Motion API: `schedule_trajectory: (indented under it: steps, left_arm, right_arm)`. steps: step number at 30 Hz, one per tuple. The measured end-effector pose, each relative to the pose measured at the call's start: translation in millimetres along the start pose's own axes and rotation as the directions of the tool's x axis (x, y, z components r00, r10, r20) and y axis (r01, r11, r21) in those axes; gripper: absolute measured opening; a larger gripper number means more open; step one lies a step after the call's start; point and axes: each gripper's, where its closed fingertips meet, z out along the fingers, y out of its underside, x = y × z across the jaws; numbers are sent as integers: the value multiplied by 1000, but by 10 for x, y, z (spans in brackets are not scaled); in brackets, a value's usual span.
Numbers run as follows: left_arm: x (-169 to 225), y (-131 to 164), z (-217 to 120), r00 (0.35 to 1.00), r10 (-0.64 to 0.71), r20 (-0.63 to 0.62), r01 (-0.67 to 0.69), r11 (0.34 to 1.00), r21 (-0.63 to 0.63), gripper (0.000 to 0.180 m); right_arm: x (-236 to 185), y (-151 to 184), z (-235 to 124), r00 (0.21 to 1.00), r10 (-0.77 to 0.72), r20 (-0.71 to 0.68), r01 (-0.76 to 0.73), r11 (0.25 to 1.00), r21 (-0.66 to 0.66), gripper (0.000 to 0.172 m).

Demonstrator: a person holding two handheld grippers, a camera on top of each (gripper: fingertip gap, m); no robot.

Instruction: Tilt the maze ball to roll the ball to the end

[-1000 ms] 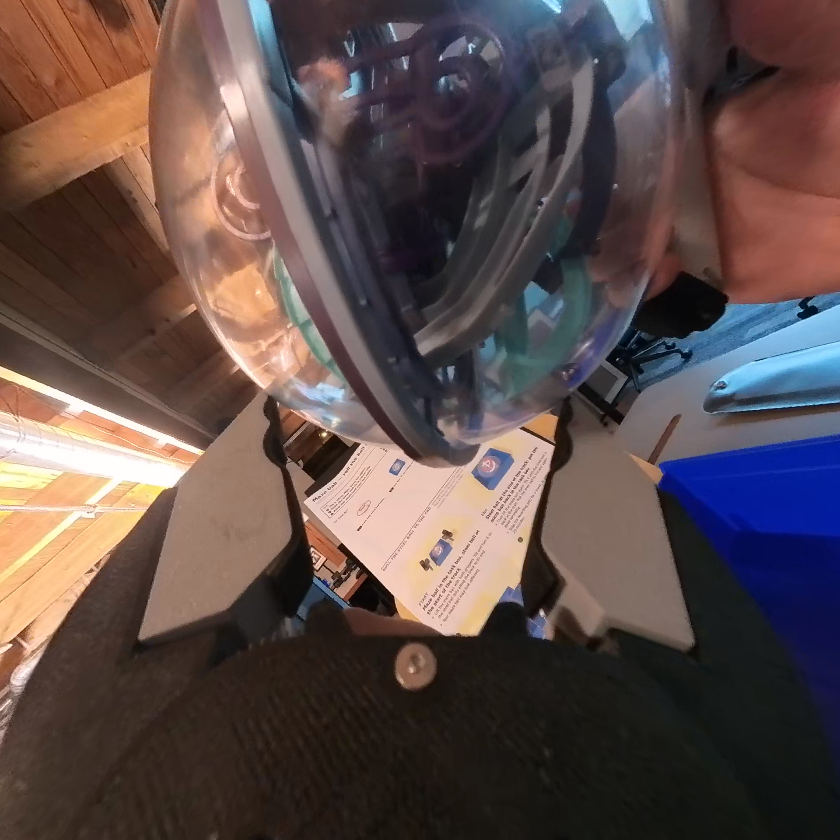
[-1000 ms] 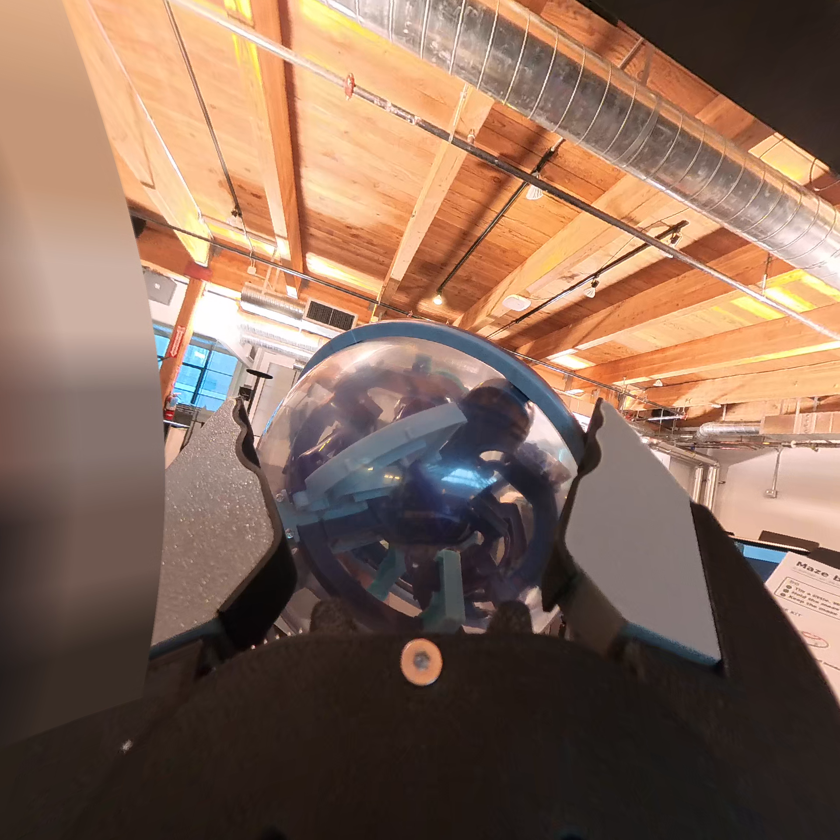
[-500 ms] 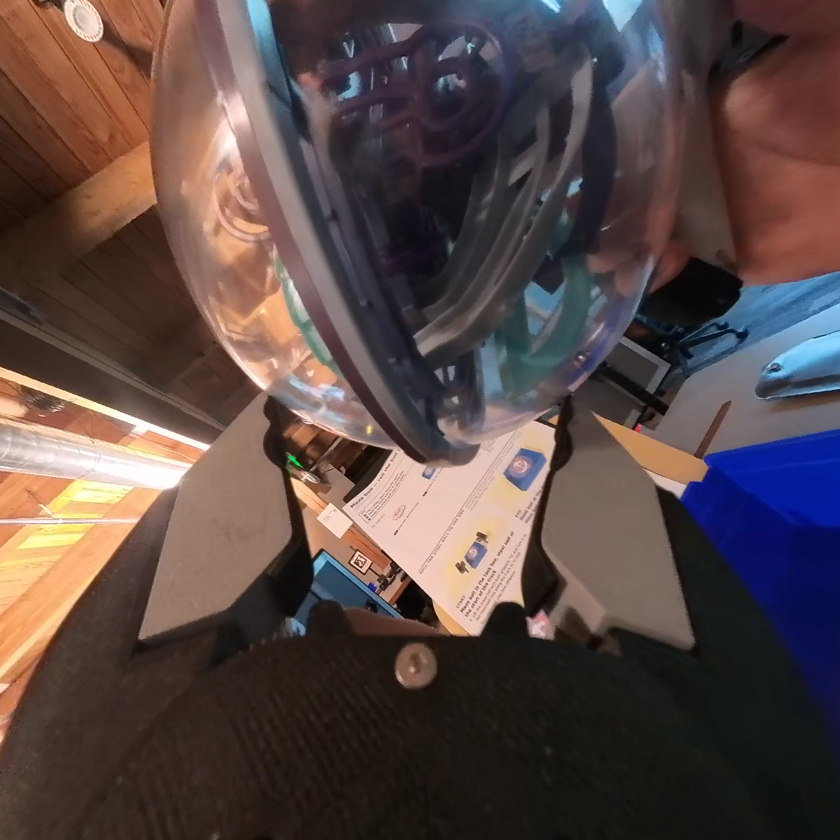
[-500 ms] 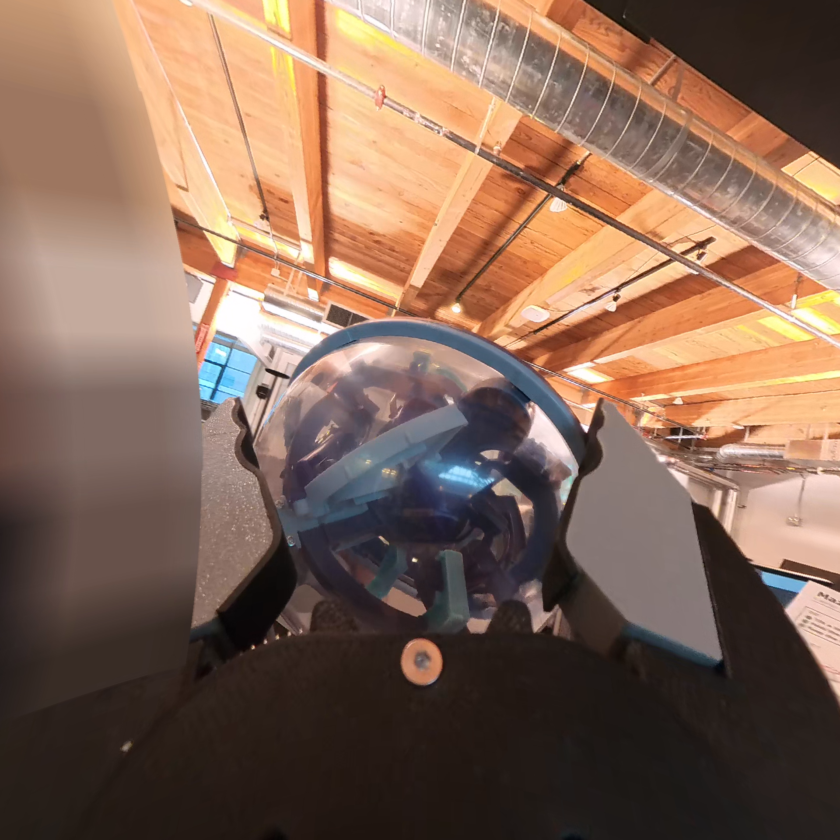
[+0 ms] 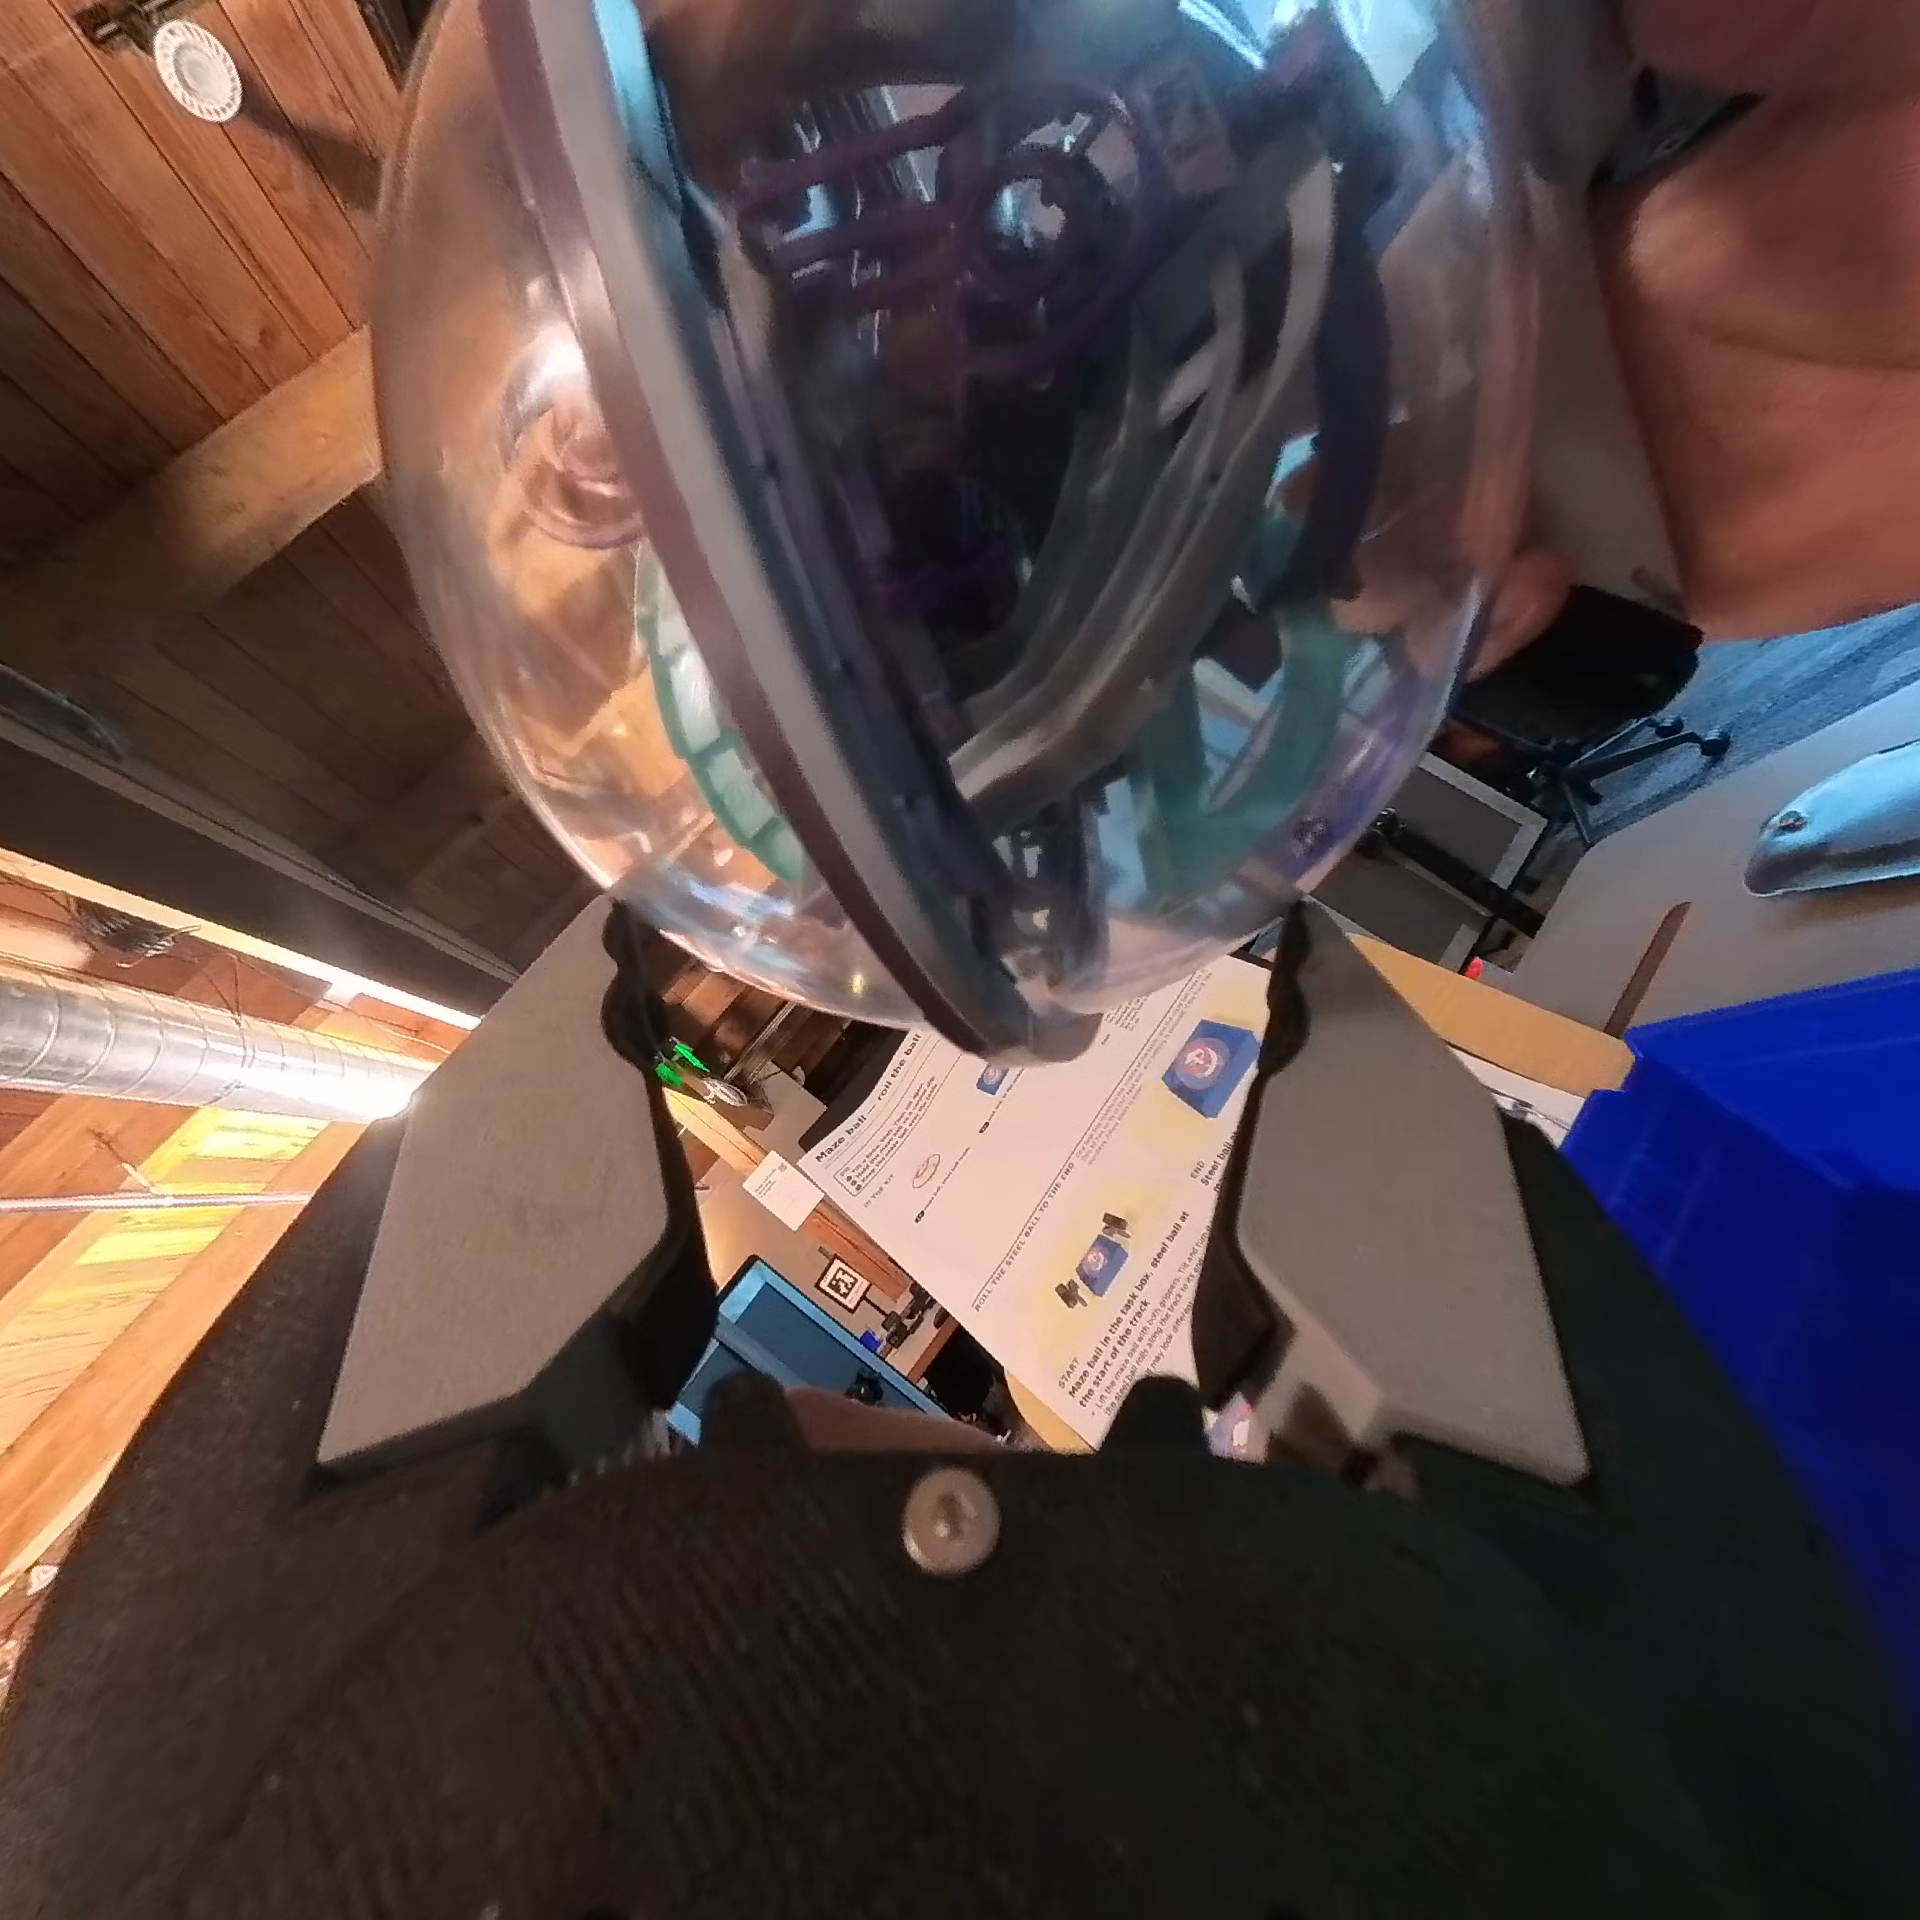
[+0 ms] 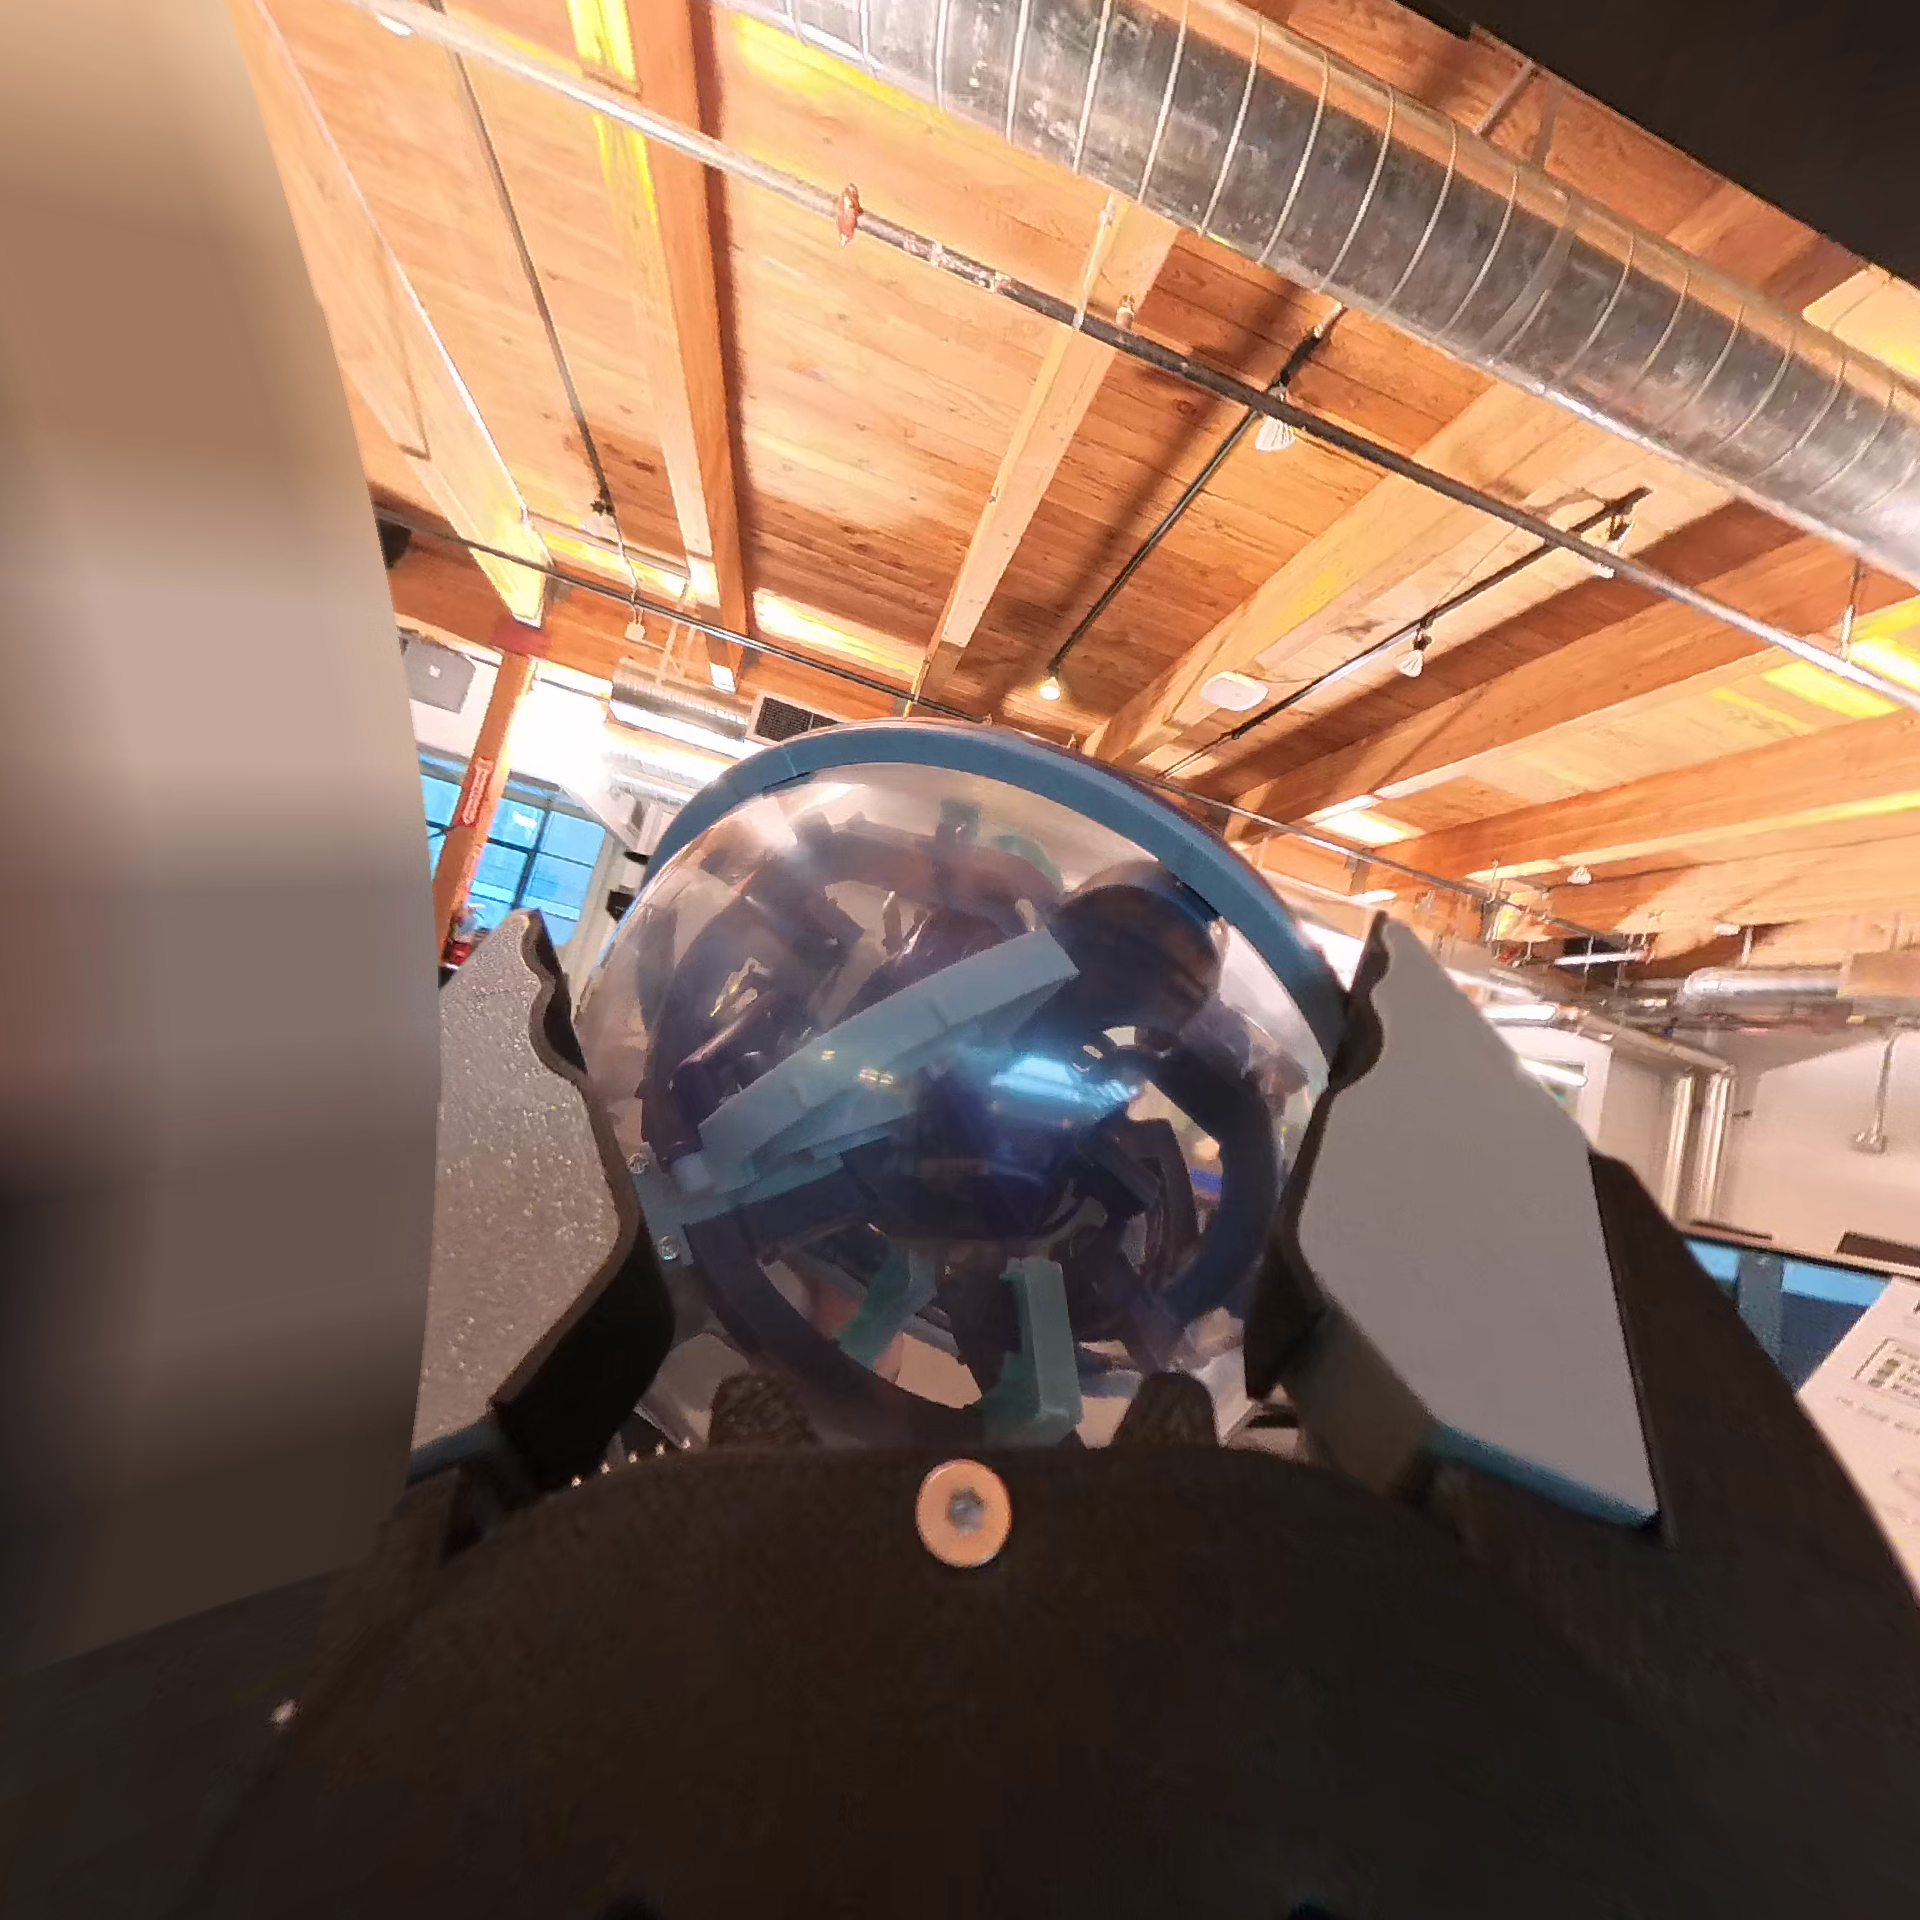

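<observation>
We see the left gripper jaws spread, tips touching the smooth clear maze ball just ahead. The right gripper jaws clamp the sphere, its curved plastic tracks between them.

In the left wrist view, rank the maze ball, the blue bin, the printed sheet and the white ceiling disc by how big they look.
1. Maze ball, by far the largest, though it is closest to the camera.
2. Blue bin, cut off by the frame edge.
3. Printed sheet, partly hidden by the fingers.
4. White ceiling disc, smallest.
</observation>
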Motion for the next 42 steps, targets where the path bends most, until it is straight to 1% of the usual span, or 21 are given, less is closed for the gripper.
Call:
schedule_trajectory:
  steps: [1, 8, 10, 22, 25, 33, 39, 42]
  left_arm:
    - [3, -1, -1, 1000, -1, -2, 1, 1000, 0, 117]
    - [22, -33, -13, 999, -38, -32, 38, 999, 17, 117]
    - [25, -47, -16, 999, -39, -32, 39, 999, 24, 117]
    - [-10, -108, -51, 1000, 22, 6, -22, 999, 41, 117]
    - [-4, -79, -41, 1000, -11, -12, 11, 999, 34, 117]
    - [13, -54, -32, 993, -100, -61, 102, 995, 20, 117]
    - [9, -90, -51, 981, -169, -93, 173, 984, 37, 117]
    - [12, -44, -39, 977, -190, -102, 193, 981, 28, 117]
  right_arm:
    - [13, 2, 0, 1000, 13, -3, -13, 1000, -1, 143]
    - [112, -4, -16, 990, 142, -13, -142, 990, 20, 143]
    - [138, -18, -18, 987, 159, -6, -159, 987, 29, 143]
    - [-3, -63, -19, 996, 78, 45, -80, 995, 52, 143]
    - [30, -42, -16, 995, 98, 13, -99, 994, 39, 143]
    - [196, -11, 18, 974, 223, -39, -221, 974, 56, 142]
    - [356, 58, -1, 928, 367, -61, -360, 928, 99, 147]
    - [415, 120, 10, 923, 374, -89, -366, 926, 94, 149]
